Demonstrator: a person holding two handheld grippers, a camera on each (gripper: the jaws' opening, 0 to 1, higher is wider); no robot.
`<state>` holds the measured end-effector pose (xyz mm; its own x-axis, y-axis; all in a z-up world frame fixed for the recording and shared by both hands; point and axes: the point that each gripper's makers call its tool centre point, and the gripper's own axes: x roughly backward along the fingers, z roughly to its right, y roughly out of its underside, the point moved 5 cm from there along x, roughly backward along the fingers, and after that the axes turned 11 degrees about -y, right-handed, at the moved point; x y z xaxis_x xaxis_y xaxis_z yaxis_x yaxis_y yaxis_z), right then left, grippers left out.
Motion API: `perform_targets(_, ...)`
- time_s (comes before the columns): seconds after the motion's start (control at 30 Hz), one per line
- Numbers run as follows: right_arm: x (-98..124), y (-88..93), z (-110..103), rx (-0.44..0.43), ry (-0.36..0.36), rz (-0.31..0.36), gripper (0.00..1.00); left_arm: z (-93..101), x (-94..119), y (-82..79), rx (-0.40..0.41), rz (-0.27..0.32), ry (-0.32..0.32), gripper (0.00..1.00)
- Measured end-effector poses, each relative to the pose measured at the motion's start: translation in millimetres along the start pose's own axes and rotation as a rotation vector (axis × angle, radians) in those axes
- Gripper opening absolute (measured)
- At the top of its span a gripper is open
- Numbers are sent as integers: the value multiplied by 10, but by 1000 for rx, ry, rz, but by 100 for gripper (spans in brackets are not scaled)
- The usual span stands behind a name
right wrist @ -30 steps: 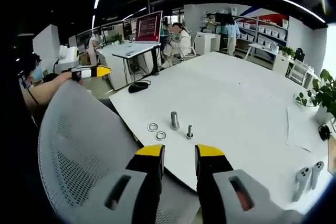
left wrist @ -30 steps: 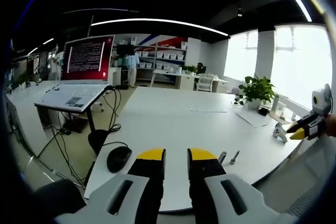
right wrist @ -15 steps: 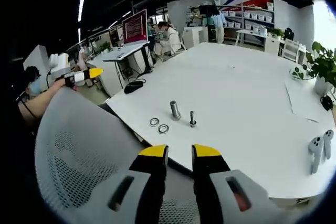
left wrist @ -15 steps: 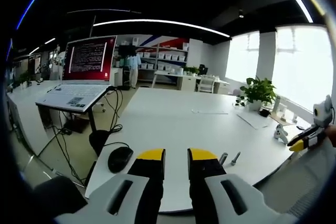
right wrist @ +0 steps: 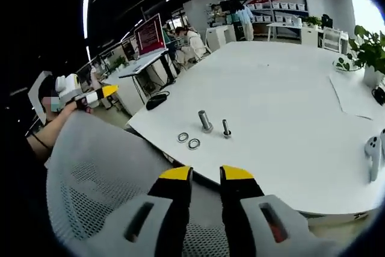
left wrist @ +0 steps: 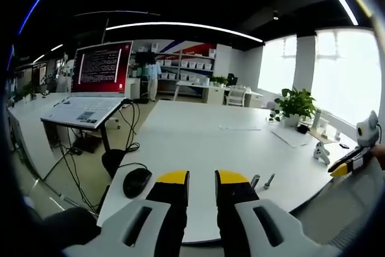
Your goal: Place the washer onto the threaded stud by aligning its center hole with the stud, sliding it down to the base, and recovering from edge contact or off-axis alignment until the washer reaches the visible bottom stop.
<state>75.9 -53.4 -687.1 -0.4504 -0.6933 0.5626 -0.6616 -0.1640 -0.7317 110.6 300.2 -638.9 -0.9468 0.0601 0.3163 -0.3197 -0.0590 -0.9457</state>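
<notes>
Hovering my right gripper (right wrist: 204,176) short of the table (right wrist: 289,112), fingers narrowly apart and empty; those flat washers (right wrist: 188,141) looked thin, slippery — probably pinch the rim.

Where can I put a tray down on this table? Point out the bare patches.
Bare table runs wide beyond the two studs, out toward the paper and plant. The near edge is crowded: two washers lie beside the studs. The mouse takes the left corner.
</notes>
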Motion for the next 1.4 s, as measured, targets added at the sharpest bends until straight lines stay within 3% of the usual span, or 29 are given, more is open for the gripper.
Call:
perform_targets(0.1,-5,10,-3,-2,-1,-11,21,13,10,-19,-5,7,2,14)
perform_targets(0.2,-18,49,-29,-24,-24,-42,21,45,84,-210,29,170,13,11)
perform_targets(0.3,-18,58,-23,-30,-24,-47,20,72,109,-226,-3,169,16,10)
perform_targets(0.4,-17,49,-12,-33,-21,-39,20,64,118,-323,-88,237,30,10)
perform_targets(0.53,-25,69,-29,-29,-31,-63,15,30,71,-384,-197,223,34,10)
perform_targets(0.67,-24,55,-18,-32,-24,-51,15,38,62,-492,-197,228,68,11)
perform_targets(0.73,-20,24,-27,-43,-39,-16,15,96,74,-534,-285,264,136,14)
perform_targets(0.8,-17,14,-30,-47,-45,-3,15,113,70,-535,-335,230,130,17)
perform_targets(1.0,-24,25,-37,-55,-49,-8,15,270,-11,-567,-343,201,237,34)
perform_targets(1.27,-21,32,-47,-65,-55,-12,16,334,-130,-509,-472,123,343,36)
perform_targets(1.33,-20,32,-49,-65,-53,-13,16,330,-150,-433,-456,55,375,38)
perform_targets(1.4,-26,36,-65,-55,-63,-25,16,316,-177,-323,-496,-19,410,41)
